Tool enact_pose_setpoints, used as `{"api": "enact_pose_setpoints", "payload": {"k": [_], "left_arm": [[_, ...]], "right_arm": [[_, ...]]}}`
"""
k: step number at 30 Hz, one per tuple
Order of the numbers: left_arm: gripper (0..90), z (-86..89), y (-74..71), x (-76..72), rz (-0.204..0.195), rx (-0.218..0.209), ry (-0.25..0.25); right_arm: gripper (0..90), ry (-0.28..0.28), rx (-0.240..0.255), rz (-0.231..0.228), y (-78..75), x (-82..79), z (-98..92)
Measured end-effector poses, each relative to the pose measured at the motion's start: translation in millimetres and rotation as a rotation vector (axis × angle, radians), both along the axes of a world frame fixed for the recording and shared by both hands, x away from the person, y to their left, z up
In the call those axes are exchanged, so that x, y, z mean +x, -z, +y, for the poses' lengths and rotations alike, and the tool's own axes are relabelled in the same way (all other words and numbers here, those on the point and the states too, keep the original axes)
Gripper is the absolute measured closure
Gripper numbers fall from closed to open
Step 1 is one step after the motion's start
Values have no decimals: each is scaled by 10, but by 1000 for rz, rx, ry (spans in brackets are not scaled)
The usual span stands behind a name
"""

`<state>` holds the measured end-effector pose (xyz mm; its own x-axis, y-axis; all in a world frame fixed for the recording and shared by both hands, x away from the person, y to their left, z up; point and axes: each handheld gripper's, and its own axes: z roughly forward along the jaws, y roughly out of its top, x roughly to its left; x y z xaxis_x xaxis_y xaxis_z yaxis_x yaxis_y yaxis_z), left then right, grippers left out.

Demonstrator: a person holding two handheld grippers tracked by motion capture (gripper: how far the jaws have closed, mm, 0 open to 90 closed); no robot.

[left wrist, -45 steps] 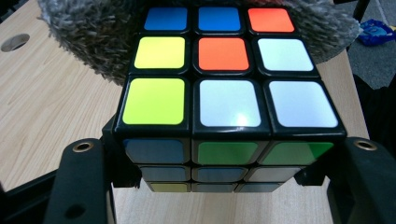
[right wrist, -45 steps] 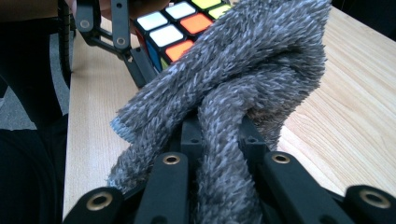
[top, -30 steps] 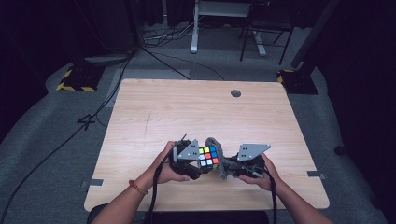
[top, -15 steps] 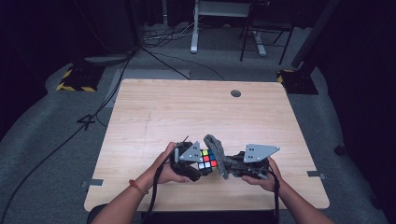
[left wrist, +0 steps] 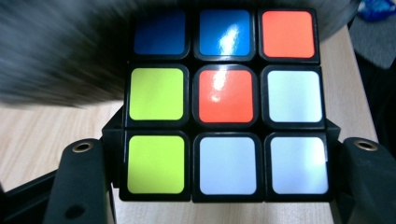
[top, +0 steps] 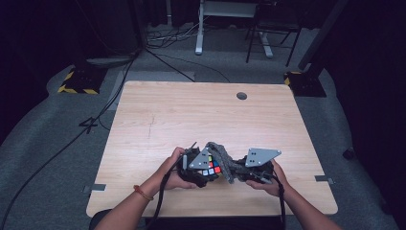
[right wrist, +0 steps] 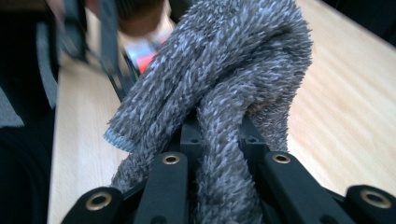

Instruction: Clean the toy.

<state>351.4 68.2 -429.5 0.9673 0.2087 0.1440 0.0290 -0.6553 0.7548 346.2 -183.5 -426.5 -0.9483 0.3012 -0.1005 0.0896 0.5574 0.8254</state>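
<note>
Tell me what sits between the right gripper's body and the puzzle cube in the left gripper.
A bunched grey cloth, clamped in the right gripper, lies against the cube that the left gripper holds; the high view shows it.

A pale wooden surface point(top: 201, 120) stands on grey carpet point(top: 57, 158). At twelve o'clock white desk legs point(top: 198, 28); at ten o'clock a hazard-striped base point(top: 76, 81). Dark surroundings.

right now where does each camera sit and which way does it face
High view: above the person's side, facing forward and down on the wooden table; both forearms, left tool, right tool.
Left gripper view: on the left tool, facing the Rubik's cube clamped between its jaws.
Right gripper view: on the right tool, facing the grey cloth it pinches.
All three views share the cube, cloth and table.
</note>
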Motion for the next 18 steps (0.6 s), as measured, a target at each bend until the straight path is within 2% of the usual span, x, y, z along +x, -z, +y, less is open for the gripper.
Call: {"api": "enact_pose_setpoints", "payload": {"k": [5, 9, 12, 14, 16, 18], "left_arm": [[336, 73, -55, 22, -7, -37, -16], [336, 76, -38, 24, -7, -18, -14], [336, 44, 2, 22, -18, 20, -23], [336, -7, 35, -2, -14, 34, -6], [336, -44, 47, -20, -14, 42, 8], [336, -63, 56, -30, -1, 40, 14]], "right_arm": [[779, 3, -37, 39, 101, 48, 7], [778, -7, -36, 25, 74, 12, 19], [778, -30, 0, 7, 19, -33, 11], [778, -43, 38, 9, -38, -59, 7], [777, -38, 26, -23, -74, -87, 22], [777, -30, 37, -23, -84, -84, 3]]}}
